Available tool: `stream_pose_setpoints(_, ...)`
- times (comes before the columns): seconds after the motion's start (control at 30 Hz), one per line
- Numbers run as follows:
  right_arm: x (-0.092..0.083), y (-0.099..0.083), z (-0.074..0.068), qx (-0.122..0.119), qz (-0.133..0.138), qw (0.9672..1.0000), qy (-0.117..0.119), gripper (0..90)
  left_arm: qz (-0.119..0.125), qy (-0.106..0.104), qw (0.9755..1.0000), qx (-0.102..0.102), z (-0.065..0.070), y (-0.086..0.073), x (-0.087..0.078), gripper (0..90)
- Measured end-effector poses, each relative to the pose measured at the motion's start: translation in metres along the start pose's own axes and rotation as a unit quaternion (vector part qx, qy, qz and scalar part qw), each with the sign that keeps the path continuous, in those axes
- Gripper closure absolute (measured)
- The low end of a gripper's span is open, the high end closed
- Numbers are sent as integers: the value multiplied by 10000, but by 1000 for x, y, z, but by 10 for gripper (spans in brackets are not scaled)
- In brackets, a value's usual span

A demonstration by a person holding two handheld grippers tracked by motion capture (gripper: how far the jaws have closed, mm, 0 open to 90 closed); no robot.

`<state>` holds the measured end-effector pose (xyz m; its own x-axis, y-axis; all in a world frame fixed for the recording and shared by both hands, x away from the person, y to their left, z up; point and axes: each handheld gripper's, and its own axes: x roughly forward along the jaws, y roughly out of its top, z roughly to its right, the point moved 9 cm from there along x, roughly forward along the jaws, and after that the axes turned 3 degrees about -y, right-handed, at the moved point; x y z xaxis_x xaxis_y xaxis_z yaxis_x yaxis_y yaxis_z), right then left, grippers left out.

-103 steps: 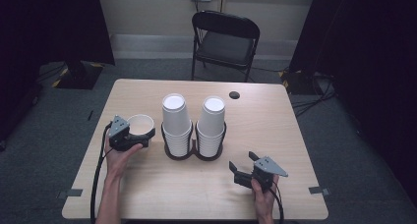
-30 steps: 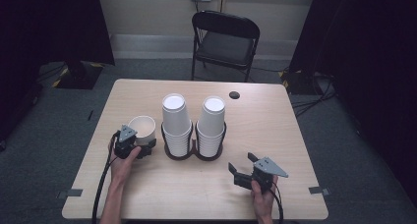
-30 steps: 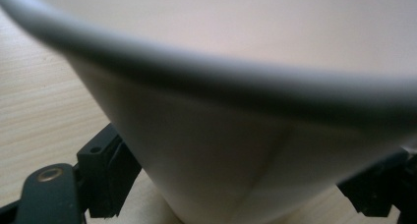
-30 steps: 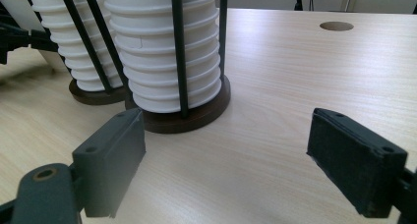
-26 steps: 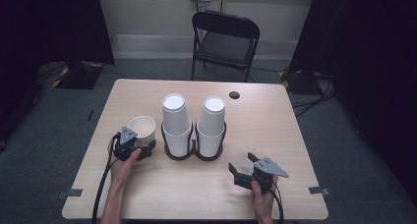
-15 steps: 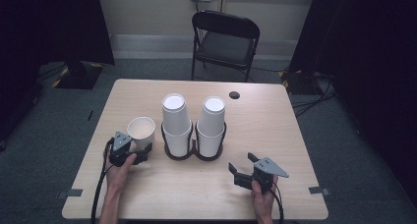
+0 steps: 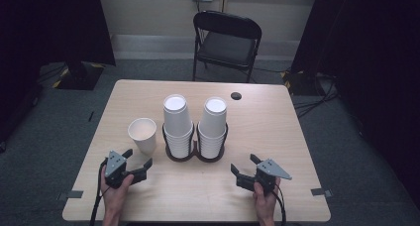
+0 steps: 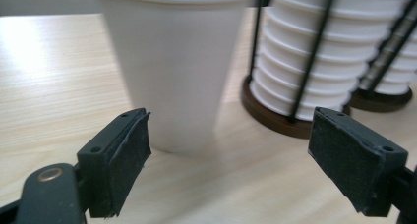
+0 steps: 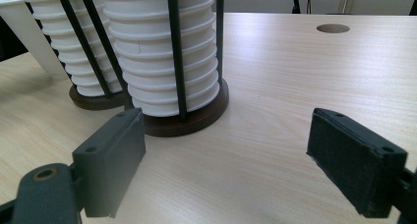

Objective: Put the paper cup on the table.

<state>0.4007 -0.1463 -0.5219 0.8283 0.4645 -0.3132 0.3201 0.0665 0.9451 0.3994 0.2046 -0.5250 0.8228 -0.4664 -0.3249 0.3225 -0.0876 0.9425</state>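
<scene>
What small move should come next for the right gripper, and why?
Probably reach the right gripper toward the right cup stack to pull a cup. The single paper cup stands free, the left gripper is open and apart, and both jaws are empty.

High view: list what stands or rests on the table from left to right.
Left claw → single paper cup → left stack of cups in the holder → right stack of cups in the holder → right claw.
</scene>
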Motion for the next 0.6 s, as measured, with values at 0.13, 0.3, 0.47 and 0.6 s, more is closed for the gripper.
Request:
stream_pose_setpoints(0.13, 0, 0, 0, 3, 12, 10000, -13, 140, 93, -155, 9998, -20, 24, 1, 0, 155)
stream_pose_setpoints(0.3, 0, 0, 1, 16, 4, 10000, -42, 140, 215, -412, 9988, 183, 55, 3, 5, 153)
stream_pose_setpoints(0.47, 1, -1, 1, 11, -78, 9999, -148, 140, 242, -389, 9979, 448, 71, 3, 12, 153)
stream_pose_setpoints(0.6, 5, -3, 3, 6, -249, 9992, -299, 141, 339, -356, 9975, 512, 75, 4, 11, 155)
